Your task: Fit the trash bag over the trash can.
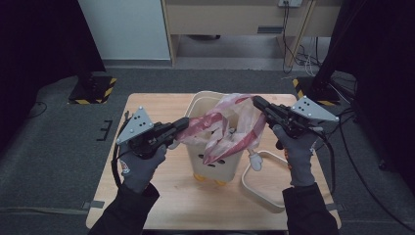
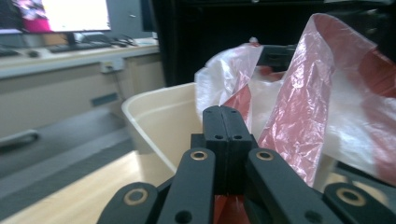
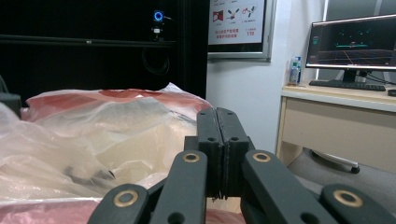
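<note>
A cream plastic bin (image 1: 215, 164) stands in the middle of the wooden table (image 1: 161, 196). A red and white plastic bag (image 1: 230, 122) is draped over its open top. My left gripper (image 1: 183, 125) is shut on the bag's left edge, level with the bin's rim. My right gripper (image 1: 255, 101) is shut on the bag's right edge, above the bin's far right corner. In the left gripper view the jaws (image 2: 227, 112) are pressed together with red film (image 2: 229, 207) caught low between them, and the bag (image 2: 303, 107) stretches across the bin (image 2: 154, 100). In the right gripper view the shut jaws (image 3: 217, 114) meet beside the crumpled bag (image 3: 116, 126).
A cream ring-shaped lid frame (image 1: 266, 188) lies on the table to the right of the bin, near the front edge. A small white and yellow object (image 1: 255, 160) rests between bin and ring. Cables and stand bases (image 1: 93, 88) sit on the floor beyond the table.
</note>
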Motion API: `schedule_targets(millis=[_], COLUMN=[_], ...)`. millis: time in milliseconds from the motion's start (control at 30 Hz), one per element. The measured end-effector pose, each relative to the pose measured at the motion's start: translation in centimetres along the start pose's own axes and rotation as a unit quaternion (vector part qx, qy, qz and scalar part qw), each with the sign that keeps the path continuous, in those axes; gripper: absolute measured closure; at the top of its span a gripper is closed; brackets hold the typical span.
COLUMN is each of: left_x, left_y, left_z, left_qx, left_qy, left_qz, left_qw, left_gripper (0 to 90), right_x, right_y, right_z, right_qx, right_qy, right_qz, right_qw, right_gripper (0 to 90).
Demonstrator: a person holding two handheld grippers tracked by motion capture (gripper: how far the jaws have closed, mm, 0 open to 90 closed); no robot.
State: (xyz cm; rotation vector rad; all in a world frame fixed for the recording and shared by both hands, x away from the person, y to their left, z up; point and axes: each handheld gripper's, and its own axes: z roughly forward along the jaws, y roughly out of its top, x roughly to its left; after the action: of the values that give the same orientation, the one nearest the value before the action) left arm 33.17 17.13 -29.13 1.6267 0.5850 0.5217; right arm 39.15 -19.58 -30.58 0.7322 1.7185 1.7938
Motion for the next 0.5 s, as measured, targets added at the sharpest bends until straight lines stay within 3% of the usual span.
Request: schedule_targets(millis=[67, 233, 333, 500], left_x=[0.3, 1.4, 2.1, 3.4], left_y=[0.2, 0.5, 0.2, -0.4], left_z=[-0.2, -0.1, 0.9, 2.4], left_qx=[-0.002, -0.003, 0.008, 0.027], left_qy=[0.024, 0.060, 0.072, 0.073], left_qz=[0.016, 0.023, 0.021, 0.010], left_qw=[0.9996, 0.9979, 0.9972, 0.9969], left_gripper=[90.0, 90.0, 90.0, 90.0], right_x=[0.0, -0.1, -0.4, -1.1], right_y=[0.0, -0.1, -0.6, -0.9], right_z=[0.0, 0.8, 1.8, 2.6], right_qx=[0.001, 0.011, 0.030, 0.044], right_qy=[0.001, 0.002, -0.003, -0.007], right_qz=[-0.002, -0.002, -0.006, -0.004], right_qw=[1.0000, 0.9999, 0.9995, 0.9990], right_gripper=[89.1, 88.6, 88.6, 88.7])
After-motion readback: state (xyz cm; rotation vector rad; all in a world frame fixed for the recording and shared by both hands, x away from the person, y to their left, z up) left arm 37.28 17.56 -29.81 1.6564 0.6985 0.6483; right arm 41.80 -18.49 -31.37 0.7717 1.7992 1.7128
